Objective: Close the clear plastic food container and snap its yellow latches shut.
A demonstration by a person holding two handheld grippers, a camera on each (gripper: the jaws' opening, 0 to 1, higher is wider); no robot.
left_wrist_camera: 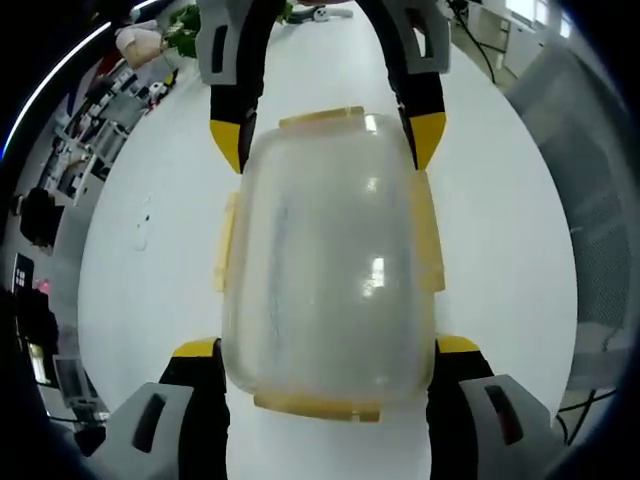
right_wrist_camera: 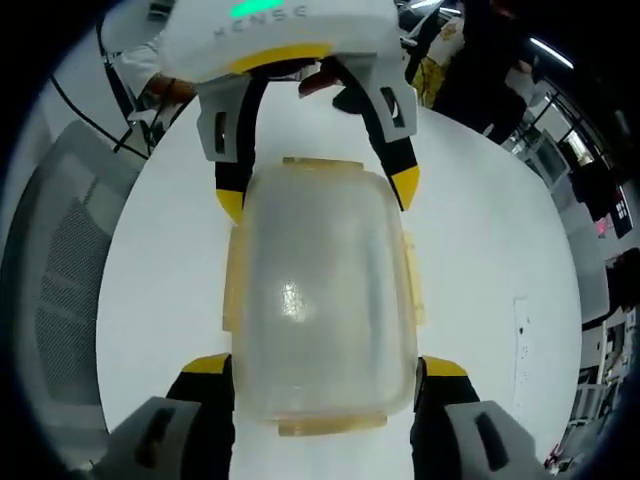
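The clear plastic food container (left_wrist_camera: 330,260) lies on the white table with its lid on. Yellow latches (left_wrist_camera: 428,240) stick out along its long sides and at both ends. In the left gripper view my left gripper (left_wrist_camera: 326,347) straddles the near end, its yellow-tipped jaws against both sides. My right gripper (left_wrist_camera: 326,140) holds the far end the same way, facing me. In the right gripper view the container (right_wrist_camera: 320,290) runs from my right gripper (right_wrist_camera: 322,366) up to the left gripper (right_wrist_camera: 318,195). A side latch (right_wrist_camera: 232,280) lies pale yellow along the wall.
The white table (left_wrist_camera: 500,250) spreads wide on both sides of the container. A grey mesh chair (right_wrist_camera: 60,260) stands at the table's edge. Shelves and clutter (left_wrist_camera: 95,130) line the room beyond the table. A person in dark clothes (right_wrist_camera: 490,70) stands behind it.
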